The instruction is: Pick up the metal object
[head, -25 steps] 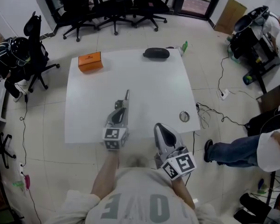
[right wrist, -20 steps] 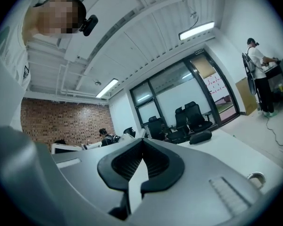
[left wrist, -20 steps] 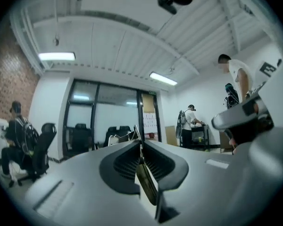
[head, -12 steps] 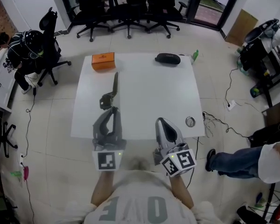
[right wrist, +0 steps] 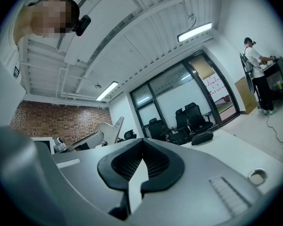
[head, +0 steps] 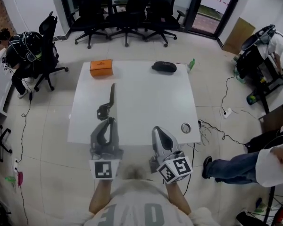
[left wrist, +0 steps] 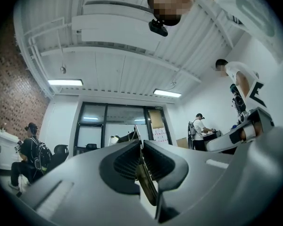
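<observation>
Grey left gripper (head: 109,121) sat nearest me, at the near edge of the white table (head: 146,102). Its pads were pinched narrow on the near end of the metal object (head: 112,94); in the left gripper view a thin plate stood edge-on between them. Right gripper (head: 156,130) was just beside it on my right, jaws closed together with nothing in them, idle.

I judged the step as grasp done and lift in hand. The left gripper was tipped upward, its camera saw the ceiling, and the object looked clear of the tabletop, though I could not confirm the gap from above.

The object was held over the left-middle of the table. Its long axis ran away from me, almost straight down the table's depth, with the far tip leaning slightly right. A dark bracket-like part sat near the jaws, and the thin strip pointed toward the far edge between the orange box (head: 101,68) and the black case (head: 164,67).

Next I thought it called for a firm squeeze and a steady wrist. Most of the length hung beyond the pads, so it could pivot or slip.
</observation>
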Available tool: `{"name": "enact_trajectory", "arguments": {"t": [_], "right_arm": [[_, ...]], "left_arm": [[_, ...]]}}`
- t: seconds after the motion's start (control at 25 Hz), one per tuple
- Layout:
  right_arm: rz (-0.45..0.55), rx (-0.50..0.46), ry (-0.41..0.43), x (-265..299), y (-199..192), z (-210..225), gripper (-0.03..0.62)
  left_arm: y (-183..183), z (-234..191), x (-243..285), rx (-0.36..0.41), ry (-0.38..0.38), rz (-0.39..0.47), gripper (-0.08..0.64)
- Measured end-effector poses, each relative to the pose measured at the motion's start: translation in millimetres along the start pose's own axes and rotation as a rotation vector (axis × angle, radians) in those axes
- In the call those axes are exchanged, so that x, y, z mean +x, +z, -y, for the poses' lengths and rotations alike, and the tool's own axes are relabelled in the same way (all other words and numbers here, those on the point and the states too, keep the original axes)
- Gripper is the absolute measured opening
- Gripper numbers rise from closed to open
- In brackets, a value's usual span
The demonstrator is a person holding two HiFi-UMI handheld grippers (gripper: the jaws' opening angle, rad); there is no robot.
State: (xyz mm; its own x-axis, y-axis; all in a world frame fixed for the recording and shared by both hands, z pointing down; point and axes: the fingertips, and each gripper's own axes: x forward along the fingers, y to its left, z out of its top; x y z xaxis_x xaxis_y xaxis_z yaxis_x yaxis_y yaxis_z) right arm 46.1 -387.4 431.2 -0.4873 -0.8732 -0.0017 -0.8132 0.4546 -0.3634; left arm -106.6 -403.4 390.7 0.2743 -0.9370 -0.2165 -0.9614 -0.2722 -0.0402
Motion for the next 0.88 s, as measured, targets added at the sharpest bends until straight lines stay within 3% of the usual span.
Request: {"name": "enact_trajectory", "arguments": {"t": [0.4,0.64,0.88], "right_arm": [[-0.031,0.003,-0.073,-26,-19,-4,0.011],[0.008,-0.023,-0.027,-43,-17,-33,0.011],[0.042,-0.050,0.047,-120,-30,-76,0.011]], "left_arm": [[-3,4,-34,-0.071,-0.041,-0.007,0.020],[6,-7,-75,-0.068,-0.001,0.003,0.020],[30,6,-155,0.000,0.038,0.030,0.020]]}}
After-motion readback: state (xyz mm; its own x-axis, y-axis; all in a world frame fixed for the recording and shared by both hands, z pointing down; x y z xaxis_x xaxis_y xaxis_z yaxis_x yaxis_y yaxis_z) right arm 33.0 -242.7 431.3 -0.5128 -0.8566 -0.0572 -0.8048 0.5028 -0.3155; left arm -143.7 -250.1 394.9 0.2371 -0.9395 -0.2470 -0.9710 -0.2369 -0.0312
